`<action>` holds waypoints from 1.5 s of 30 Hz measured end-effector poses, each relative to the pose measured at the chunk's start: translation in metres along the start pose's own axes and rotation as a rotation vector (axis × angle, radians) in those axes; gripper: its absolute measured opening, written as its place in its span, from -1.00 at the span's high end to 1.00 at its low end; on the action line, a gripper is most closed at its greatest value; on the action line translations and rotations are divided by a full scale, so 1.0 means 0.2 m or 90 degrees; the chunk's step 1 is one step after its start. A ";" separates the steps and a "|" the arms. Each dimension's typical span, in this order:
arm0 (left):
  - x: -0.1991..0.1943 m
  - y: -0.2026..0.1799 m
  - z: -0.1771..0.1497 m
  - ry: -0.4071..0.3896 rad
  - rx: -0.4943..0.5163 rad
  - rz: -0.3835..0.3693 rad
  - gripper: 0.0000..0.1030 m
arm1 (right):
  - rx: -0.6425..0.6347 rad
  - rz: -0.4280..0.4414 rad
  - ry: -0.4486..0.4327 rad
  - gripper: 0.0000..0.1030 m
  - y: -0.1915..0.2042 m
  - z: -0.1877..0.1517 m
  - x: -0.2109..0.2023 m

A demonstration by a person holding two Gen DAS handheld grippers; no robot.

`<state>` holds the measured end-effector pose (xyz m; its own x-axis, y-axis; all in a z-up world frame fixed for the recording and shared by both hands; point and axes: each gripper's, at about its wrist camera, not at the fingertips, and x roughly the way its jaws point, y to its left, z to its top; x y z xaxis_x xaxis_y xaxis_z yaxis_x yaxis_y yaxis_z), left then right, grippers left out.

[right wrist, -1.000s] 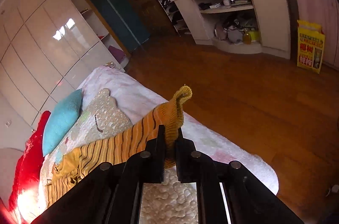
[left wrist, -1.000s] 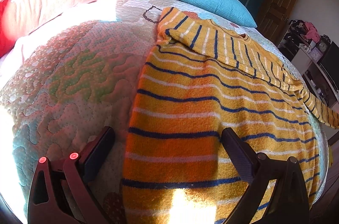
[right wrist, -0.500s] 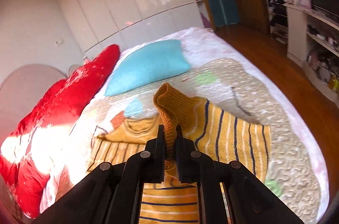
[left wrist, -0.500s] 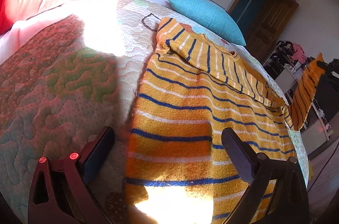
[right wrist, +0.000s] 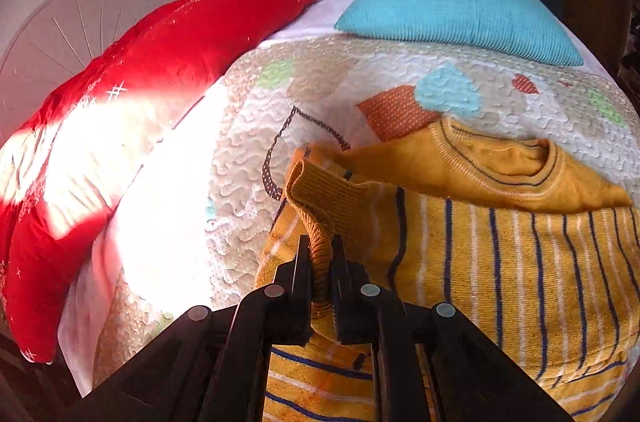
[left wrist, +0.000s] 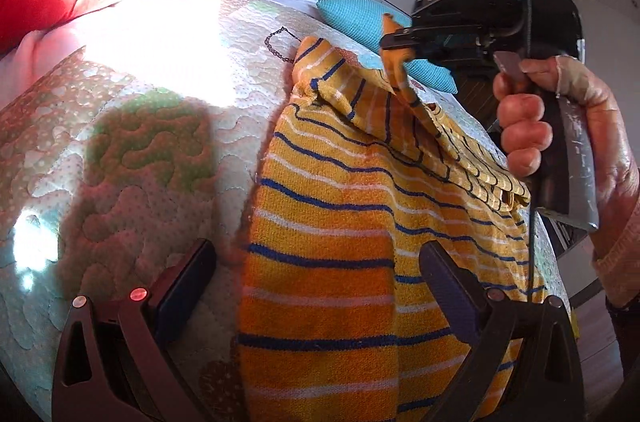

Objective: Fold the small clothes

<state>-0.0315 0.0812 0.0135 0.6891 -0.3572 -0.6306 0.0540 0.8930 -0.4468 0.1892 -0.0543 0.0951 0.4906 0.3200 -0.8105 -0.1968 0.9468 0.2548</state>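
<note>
The right claw (right wrist: 320,262) grips the sleeve cuff (right wrist: 316,198), folding it across the striped sweater (left wrist: 332,222); the left claw (left wrist: 316,282) hovers wide over the hem; next, release the cuff flat.

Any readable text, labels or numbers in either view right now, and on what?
None can be read with certainty.
Pale markings on the black body of the right tool, seen from the left wrist camera: too blurred to read.
Striped sweater, quilt, red pillow, blue pillow: no lettering.
</note>
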 end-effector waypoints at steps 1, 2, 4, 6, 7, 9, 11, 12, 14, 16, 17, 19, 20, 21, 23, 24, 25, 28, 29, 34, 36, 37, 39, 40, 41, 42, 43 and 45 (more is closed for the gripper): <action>0.00 0.00 0.00 0.000 0.000 0.000 -0.97 | -0.003 -0.005 0.022 0.75 0.01 -0.02 0.07; 0.00 0.00 0.00 0.000 0.000 0.000 -0.97 | -0.008 -0.012 0.038 0.73 0.02 -0.04 0.13; 0.00 0.00 0.00 0.000 -0.001 -0.001 -0.97 | -0.011 -0.005 0.063 0.64 0.04 -0.07 0.21; 0.00 0.00 0.00 0.000 -0.001 -0.001 -0.97 | -0.006 0.027 0.075 0.35 0.07 -0.08 0.25; 0.00 0.00 0.00 0.000 -0.001 -0.001 -0.97 | -0.009 0.038 0.072 0.18 0.09 -0.09 0.25; 0.00 0.00 0.00 -0.001 -0.001 -0.001 -0.97 | -0.023 0.060 0.071 0.16 0.13 -0.09 0.23; 0.00 0.00 0.00 -0.002 -0.003 -0.003 -0.97 | -0.037 0.075 0.068 0.16 0.14 -0.09 0.17; 0.00 0.00 0.00 -0.002 -0.003 -0.005 -0.97 | -0.045 0.076 0.063 0.16 0.13 -0.10 0.14; 0.00 0.00 0.00 -0.004 -0.005 -0.007 -0.97 | -0.053 0.069 0.054 0.11 0.06 -0.12 0.05; 0.00 0.01 0.00 -0.004 -0.006 -0.009 -0.97 | -0.030 0.059 0.047 0.06 -0.07 -0.15 -0.03; 0.00 0.01 0.00 -0.005 -0.006 -0.009 -0.97 | -0.009 0.047 0.043 0.03 -0.17 -0.17 -0.06; 0.00 0.01 0.00 -0.005 -0.007 -0.009 -0.97 | 0.059 0.018 0.035 0.00 -0.42 -0.22 -0.14; -0.01 0.02 -0.01 -0.006 -0.007 -0.011 -0.97 | 0.104 0.003 0.032 0.00 -0.57 -0.25 -0.17; -0.02 0.02 -0.01 -0.007 -0.008 -0.012 -0.97 | 0.153 -0.014 0.027 0.00 -0.73 -0.29 -0.21; -0.02 0.02 -0.02 -0.009 -0.009 -0.016 -0.97 | 0.255 -0.040 0.008 0.00 -1.05 -0.39 -0.31; -0.02 0.02 -0.02 -0.010 -0.009 -0.017 -0.97 | 0.305 -0.040 -0.007 0.02 -1.21 -0.46 -0.37; -0.03 0.03 -0.02 -0.011 -0.009 -0.019 -0.97 | 0.354 -0.020 -0.026 0.22 -1.36 -0.53 -0.44; -0.03 0.03 -0.02 -0.013 -0.010 -0.021 -0.97 | 0.470 -0.008 -0.067 0.07 -1.69 -0.73 -0.65; -0.03 0.03 -0.02 -0.014 -0.010 -0.021 -0.97 | 0.478 -0.070 -0.067 -0.15 -1.75 -0.79 -0.72; -0.04 0.05 -0.03 -0.019 -0.011 -0.032 -0.97 | 0.513 -0.058 -0.109 -0.16 -1.93 -1.10 -1.02; -0.04 0.05 -0.03 -0.020 -0.012 -0.036 -0.97 | 0.506 -0.028 -0.113 -0.16 -1.92 -1.22 -1.09; -0.04 0.05 -0.02 -0.019 -0.011 -0.036 -0.97 | 0.498 -0.013 -0.109 -0.16 -1.91 -1.27 -1.12; -0.03 0.04 -0.02 -0.015 -0.009 -0.030 -0.97 | 0.471 0.017 -0.098 -0.16 -1.84 -1.37 -1.14; -0.03 0.04 -0.02 -0.011 -0.008 -0.026 -0.97 | 0.456 0.034 -0.094 -0.16 -1.80 -1.41 -1.13; -0.02 0.03 -0.02 -0.005 -0.007 -0.021 -0.97 | 0.441 0.051 -0.090 -0.16 -1.75 -1.45 -1.12; -0.01 0.02 -0.01 0.004 -0.004 -0.014 -0.97 | 0.428 0.068 -0.086 -0.16 -1.70 -1.49 -1.12; 0.00 0.01 0.00 0.018 0.004 -0.006 -0.97 | 0.417 0.087 -0.080 -0.16 -1.65 -1.53 -1.10; 0.00 -0.04 0.01 0.079 0.049 0.036 -0.97 | 0.398 0.116 -0.076 -0.16 -1.57 -1.59 -1.06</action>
<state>-0.0308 0.0749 0.0175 0.5978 -0.3329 -0.7293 0.0763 0.9292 -0.3616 -0.1229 -0.4310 0.0202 0.5935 0.4452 -0.6705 0.2260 0.7074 0.6697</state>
